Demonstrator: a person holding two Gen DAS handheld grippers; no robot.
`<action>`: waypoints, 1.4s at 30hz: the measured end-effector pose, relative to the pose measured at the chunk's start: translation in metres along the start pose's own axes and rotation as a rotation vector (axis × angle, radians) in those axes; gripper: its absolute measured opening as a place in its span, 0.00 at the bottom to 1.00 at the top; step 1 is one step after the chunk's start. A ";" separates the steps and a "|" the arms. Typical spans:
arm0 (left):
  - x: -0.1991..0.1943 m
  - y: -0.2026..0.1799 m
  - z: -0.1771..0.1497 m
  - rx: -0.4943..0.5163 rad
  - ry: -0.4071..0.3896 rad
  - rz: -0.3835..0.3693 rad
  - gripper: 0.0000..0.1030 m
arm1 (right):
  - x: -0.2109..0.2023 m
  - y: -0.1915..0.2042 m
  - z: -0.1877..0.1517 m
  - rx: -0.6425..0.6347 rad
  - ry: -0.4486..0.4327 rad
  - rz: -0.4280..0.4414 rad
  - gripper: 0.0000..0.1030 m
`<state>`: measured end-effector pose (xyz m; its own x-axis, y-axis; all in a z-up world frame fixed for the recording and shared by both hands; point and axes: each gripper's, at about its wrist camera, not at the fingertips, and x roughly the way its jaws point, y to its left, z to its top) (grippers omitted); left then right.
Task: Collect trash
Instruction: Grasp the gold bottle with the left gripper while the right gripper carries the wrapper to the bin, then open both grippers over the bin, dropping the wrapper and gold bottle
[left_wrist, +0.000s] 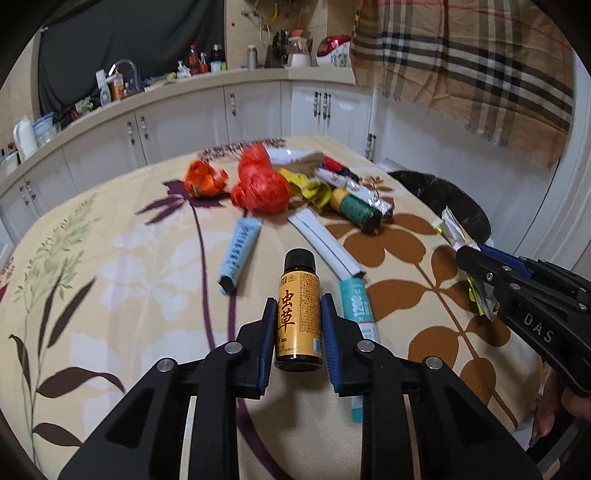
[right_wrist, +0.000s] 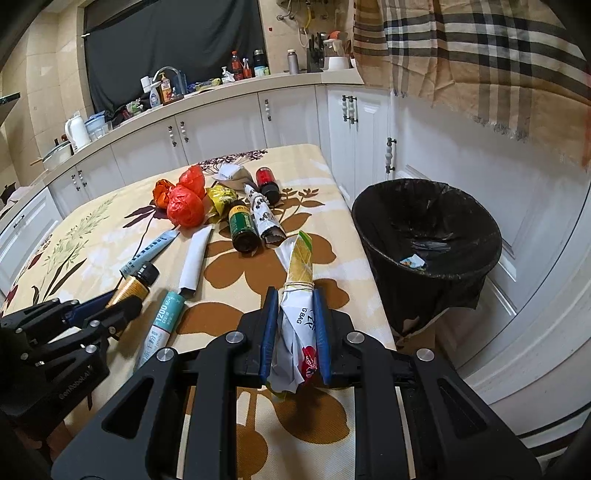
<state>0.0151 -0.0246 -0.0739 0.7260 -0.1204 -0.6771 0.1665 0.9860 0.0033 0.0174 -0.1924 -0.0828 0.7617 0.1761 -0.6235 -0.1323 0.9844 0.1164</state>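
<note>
Item: trash collection, pickup step in hand on both sides.

Left gripper: straddles the amber bottle, black cap pointing away from it; blue pads at both flanks of the label, apparently in contact, so judged grasping. The bottle lies on the desk, just beside the teal tube.

Right gripper: clenched on a crumpled white-and-yellow wrapper bound with a rubber band, held over the desk edge nearest the bin.

Bin: black-lined, on the floor beside the desk, a few scraps already inside.

Remaining on desk, farther from the bin than the wrapper: red plastic bag, orange wrapper, yellow wrapper, green-label bottle, red-cap bottle, printed foil packet, white tube, pale blue tube.

Next move, judged: the right gripper needs carrying sideways over the bin mouth before releasing. The left needs a straight lift, since the round bottle could roll or slip.
</note>
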 end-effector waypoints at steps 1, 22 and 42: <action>-0.002 0.000 0.001 0.000 -0.010 0.004 0.24 | -0.001 0.001 0.001 -0.001 -0.003 0.000 0.18; 0.013 -0.040 0.104 0.017 -0.180 -0.076 0.24 | -0.006 -0.052 0.067 0.020 -0.168 -0.186 0.18; 0.119 -0.132 0.182 0.112 -0.149 -0.128 0.24 | 0.063 -0.145 0.112 0.122 -0.192 -0.339 0.18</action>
<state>0.2009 -0.1900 -0.0205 0.7833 -0.2675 -0.5611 0.3304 0.9438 0.0113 0.1552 -0.3243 -0.0526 0.8554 -0.1745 -0.4878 0.2146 0.9763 0.0271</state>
